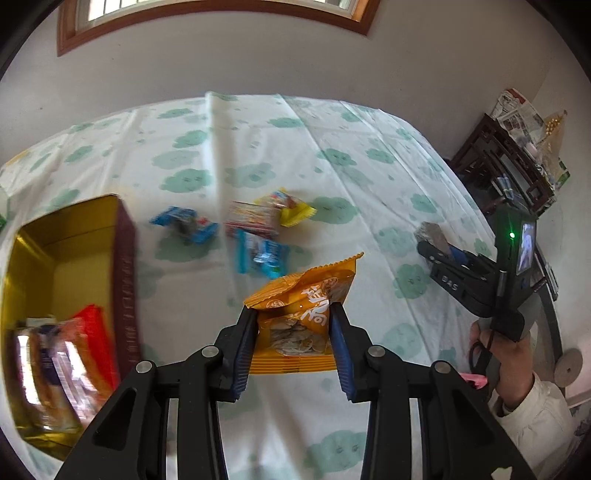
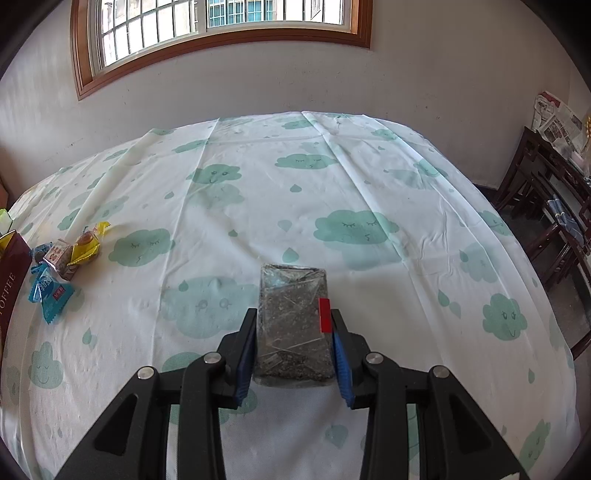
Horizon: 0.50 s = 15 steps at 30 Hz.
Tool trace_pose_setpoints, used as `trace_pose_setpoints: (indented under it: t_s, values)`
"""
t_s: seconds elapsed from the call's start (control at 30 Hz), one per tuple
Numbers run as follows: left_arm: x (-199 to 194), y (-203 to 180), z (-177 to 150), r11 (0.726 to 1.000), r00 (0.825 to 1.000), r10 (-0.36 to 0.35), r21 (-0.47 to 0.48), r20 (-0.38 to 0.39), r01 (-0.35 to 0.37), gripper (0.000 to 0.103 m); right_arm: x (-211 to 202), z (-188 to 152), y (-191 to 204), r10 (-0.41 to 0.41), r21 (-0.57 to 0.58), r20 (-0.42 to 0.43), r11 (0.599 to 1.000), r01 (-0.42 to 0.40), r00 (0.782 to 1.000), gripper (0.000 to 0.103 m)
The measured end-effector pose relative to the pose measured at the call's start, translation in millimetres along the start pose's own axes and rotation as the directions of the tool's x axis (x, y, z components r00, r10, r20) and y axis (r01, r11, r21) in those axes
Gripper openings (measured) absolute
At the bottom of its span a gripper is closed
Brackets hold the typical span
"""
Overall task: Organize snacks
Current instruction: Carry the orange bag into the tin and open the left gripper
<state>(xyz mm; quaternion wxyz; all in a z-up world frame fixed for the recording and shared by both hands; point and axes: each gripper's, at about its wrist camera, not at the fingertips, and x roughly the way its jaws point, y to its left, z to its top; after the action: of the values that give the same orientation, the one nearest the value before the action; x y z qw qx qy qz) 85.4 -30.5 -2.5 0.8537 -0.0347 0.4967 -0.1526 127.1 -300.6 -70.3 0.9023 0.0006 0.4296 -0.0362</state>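
Snacks are mid-sorting: the left gripper jaws grasp an orange packet near the gold box, while the right gripper jaws clamp a dark wrapped bar above the bench. Likely next, each goes into the box.

Daylight came in through the window on the far wall and lit the room evenly and softly, with the panes nearly blown out white. Shadows on the tablecloth were faint. The right wrist view was sharp nearly throughout. The left wrist view was smeared by motion: the gold box and the loose snack packets blurred, while the orange packet stayed crisp. Both views bowed strongly outward, straight edges curving, with black vignette filling the corners. Glare flashed off the shiny wrappers inside the box.
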Motion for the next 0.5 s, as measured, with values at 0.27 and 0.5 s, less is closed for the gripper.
trace_pose_setpoints:
  t_s: [0.27,0.5]
  values:
    - [-35,83,13,0.981,0.980,0.188,-0.071,0.069,-0.183,0.035,0,0,0,-0.001,0.000,0.000,1.000,0.001,1.000,0.038]
    - [-31,155,17,0.941,0.948,0.315,-0.145,0.041,-0.306,0.035,0,0,0,-0.002,-0.001,0.000,1.000,0.002,1.000,0.038]
